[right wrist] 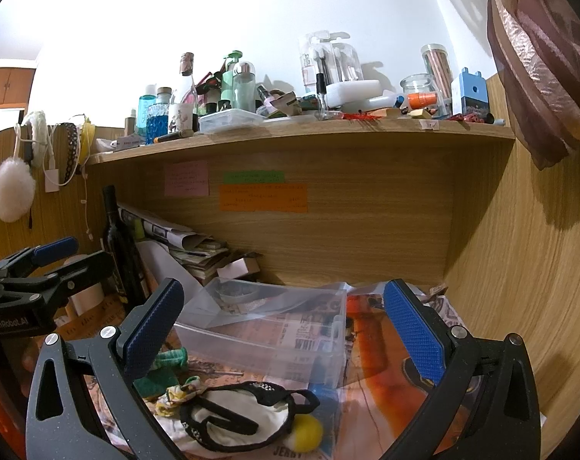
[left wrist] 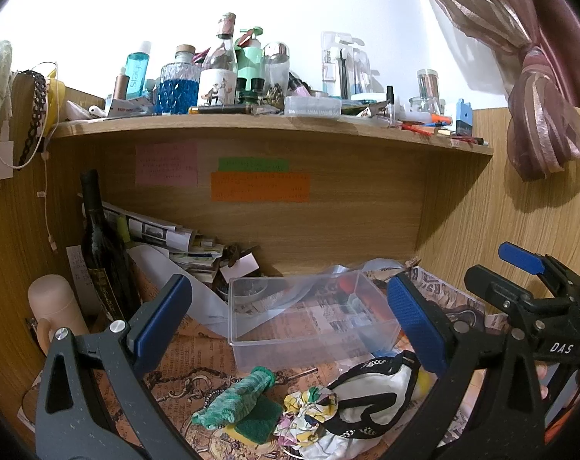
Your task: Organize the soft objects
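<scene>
A clear plastic box (left wrist: 313,318) stands empty on the paper-covered desk; it also shows in the right wrist view (right wrist: 274,329). In front of it lie a green knitted cloth (left wrist: 240,395), a green and yellow sponge (left wrist: 255,421), a floral scrunchie (left wrist: 309,410), a white cloth with black trim (left wrist: 370,398) and a yellow pompom (right wrist: 309,433). My left gripper (left wrist: 290,326) is open and empty above this pile. My right gripper (right wrist: 282,329) is open and empty, just right of the left one (right wrist: 56,257). The white cloth (right wrist: 236,418) lies below it.
A dark wine bottle (left wrist: 102,253) and stacked papers (left wrist: 167,237) stand at the back left. A pink cup (left wrist: 56,306) sits at the left. A cluttered shelf (left wrist: 274,126) overhangs the desk. A curtain (left wrist: 539,76) hangs at the right.
</scene>
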The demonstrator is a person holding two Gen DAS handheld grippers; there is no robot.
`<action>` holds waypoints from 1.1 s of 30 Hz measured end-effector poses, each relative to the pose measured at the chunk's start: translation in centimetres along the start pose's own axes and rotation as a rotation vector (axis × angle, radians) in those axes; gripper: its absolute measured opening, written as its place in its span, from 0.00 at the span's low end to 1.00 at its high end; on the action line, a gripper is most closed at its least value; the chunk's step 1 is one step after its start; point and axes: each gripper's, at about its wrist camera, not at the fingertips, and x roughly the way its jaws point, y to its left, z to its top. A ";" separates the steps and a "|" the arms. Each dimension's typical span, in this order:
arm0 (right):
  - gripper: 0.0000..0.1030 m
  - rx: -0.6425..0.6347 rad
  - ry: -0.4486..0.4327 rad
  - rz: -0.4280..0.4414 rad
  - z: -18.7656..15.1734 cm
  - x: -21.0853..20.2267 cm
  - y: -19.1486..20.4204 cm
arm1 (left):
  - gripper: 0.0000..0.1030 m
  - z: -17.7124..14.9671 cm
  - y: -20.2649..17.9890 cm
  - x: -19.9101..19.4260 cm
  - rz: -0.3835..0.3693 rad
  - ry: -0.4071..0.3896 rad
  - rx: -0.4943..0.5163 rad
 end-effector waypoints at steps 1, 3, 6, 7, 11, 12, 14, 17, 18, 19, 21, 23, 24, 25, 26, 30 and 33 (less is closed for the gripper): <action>1.00 0.003 0.006 0.001 -0.1 0.1 0.0 | 1.00 -0.2 0.1 0.2 0.001 0.008 0.001; 1.00 0.009 0.022 0.003 -0.3 0.5 -0.1 | 1.00 -0.6 0.3 0.7 0.004 0.033 0.003; 1.00 0.022 0.062 0.008 -0.8 1.2 -0.4 | 1.00 -1.5 1.0 1.9 0.011 0.090 -0.001; 1.00 0.026 0.081 0.009 -1.1 1.5 -0.7 | 1.00 -1.9 1.3 2.4 0.017 0.114 -0.004; 1.00 0.038 0.158 0.009 -2.4 2.6 -1.4 | 1.00 -3.7 2.8 4.2 0.029 0.214 -0.019; 1.00 0.041 0.178 0.013 -2.8 3.0 -1.6 | 1.00 -4.2 3.2 4.5 0.033 0.233 -0.024; 1.00 0.042 0.215 0.018 -3.6 3.5 -1.7 | 1.00 -5.3 4.0 5.3 0.050 0.269 -0.029; 1.00 0.038 0.268 0.028 -4.9 4.4 -1.7 | 1.00 -6.9 4.8 6.1 0.069 0.325 -0.041; 1.00 0.036 0.285 0.031 -5.3 4.6 -1.7 | 1.00 -7.3 5.0 6.4 0.073 0.341 -0.046; 1.00 0.037 0.303 0.037 -5.7 4.9 -1.7 | 0.99 -7.7 5.2 6.6 0.076 0.355 -0.051; 0.98 0.039 0.336 0.053 -6.6 5.5 -1.8 | 0.90 -8.6 5.6 7.1 0.082 0.388 -0.063; 0.93 0.037 0.364 0.071 -7.3 6.0 -1.8 | 0.85 -9.1 6.0 7.8 0.081 0.423 -0.074; 0.92 0.037 0.376 0.079 -7.5 6.3 -1.7 | 0.84 -9.4 6.2 8.1 0.080 0.434 -0.081; 0.90 0.036 0.385 0.086 -7.7 6.6 -1.7 | 0.84 -9.7 6.4 8.3 0.077 0.445 -0.088; 0.88 0.036 0.393 0.094 -7.9 7.0 -1.7 | 0.82 -9.9 6.5 8.6 0.075 0.452 -0.092; 0.82 0.032 0.416 0.109 -8.4 8.0 -1.5 | 0.71 -10.7 6.7 9.6 0.062 0.484 -0.095; 0.74 0.032 0.446 0.116 -8.8 9.0 -1.5 | 0.55 -11.2 6.9 10.5 0.067 0.506 -0.097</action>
